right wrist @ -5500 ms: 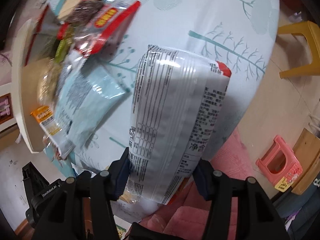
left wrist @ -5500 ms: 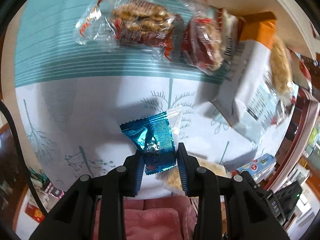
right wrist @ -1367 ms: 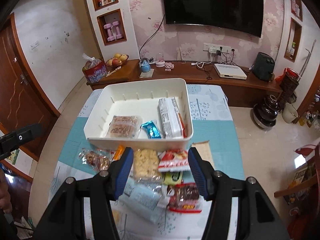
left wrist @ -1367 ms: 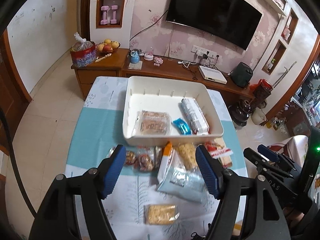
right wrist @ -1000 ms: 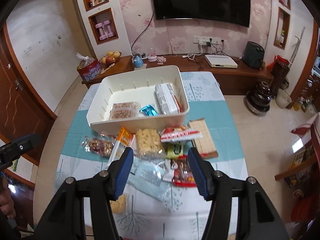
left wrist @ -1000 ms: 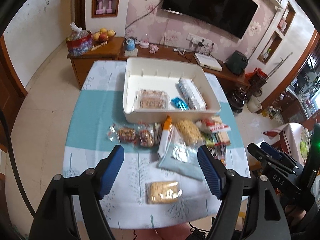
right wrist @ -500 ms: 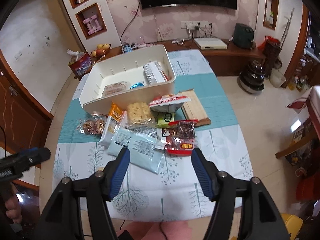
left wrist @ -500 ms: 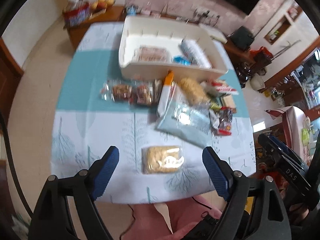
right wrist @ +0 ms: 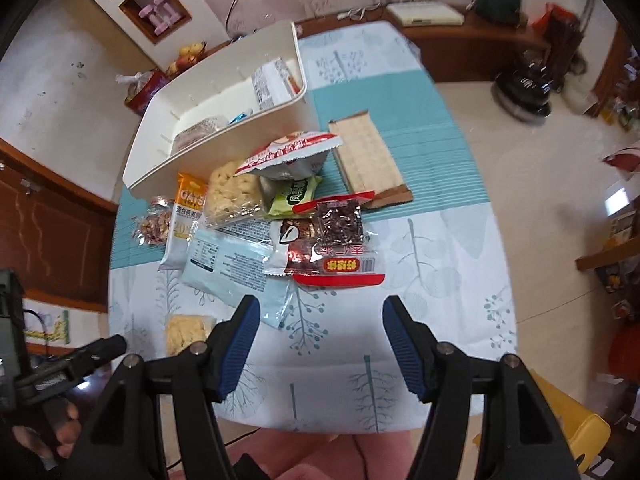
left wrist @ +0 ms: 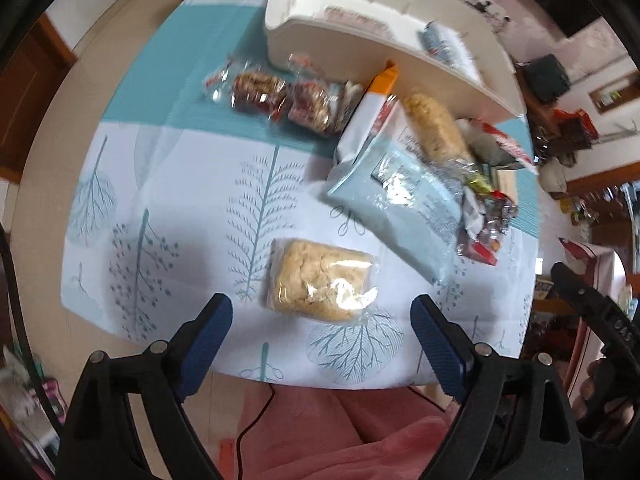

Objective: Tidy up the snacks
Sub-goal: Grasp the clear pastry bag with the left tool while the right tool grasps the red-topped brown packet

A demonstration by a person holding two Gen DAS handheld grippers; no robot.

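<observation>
The left gripper [left wrist: 322, 316], jaws just opened wide and empty, hangs nearest the cracker pack [left wrist: 320, 280], which lies centre-frame between the pads, long axis across them, while the right gripper [right wrist: 320, 324] gapes empty.

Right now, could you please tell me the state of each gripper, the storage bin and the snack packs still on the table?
Left gripper: open, empty, jaws just widened, above the cracker pack.
Right gripper: open, empty.
Cracker pack: sealed, flat, alone near the table edge.
White bin: upright, partly filled.
Light blue bag: flat, under other packs.
Red date pack: sealed, on the pile.
</observation>
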